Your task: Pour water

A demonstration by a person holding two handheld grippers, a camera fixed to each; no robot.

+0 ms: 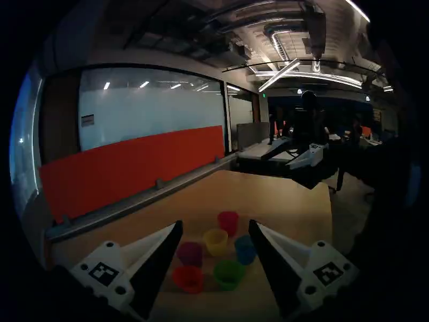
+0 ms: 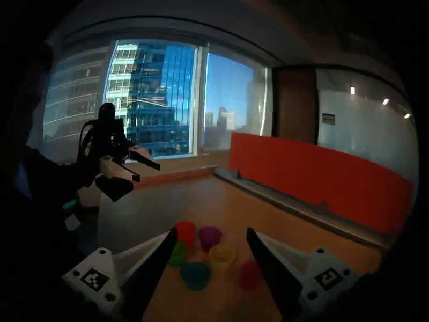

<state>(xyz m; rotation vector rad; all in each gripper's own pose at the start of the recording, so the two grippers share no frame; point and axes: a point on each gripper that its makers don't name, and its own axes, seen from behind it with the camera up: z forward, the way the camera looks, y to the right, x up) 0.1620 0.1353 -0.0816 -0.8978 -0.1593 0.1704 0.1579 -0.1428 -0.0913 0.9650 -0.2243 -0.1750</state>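
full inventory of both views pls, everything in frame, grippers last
red cup: 1, red, far end of the cluster on the table
yellow cup: 1, yellow, cluster centre
blue cup: 1, blue, beside the yellow cup
purple cup: 1, purple, yellow cup's other side
green cup: 1, green, near row
orange-red cup: 1, orange-red, near row
table: 1, light wood, under the cups
wall panel: 1, orange-red, along the table edge
window: 1, blue, high-rises outside
ceiling lights: several, white strips, overhead
left gripper: 1, white and black, open, empty
right gripper: 1, white and black, open, empty

opposing raised views over shared cups [image 1: 215, 241]
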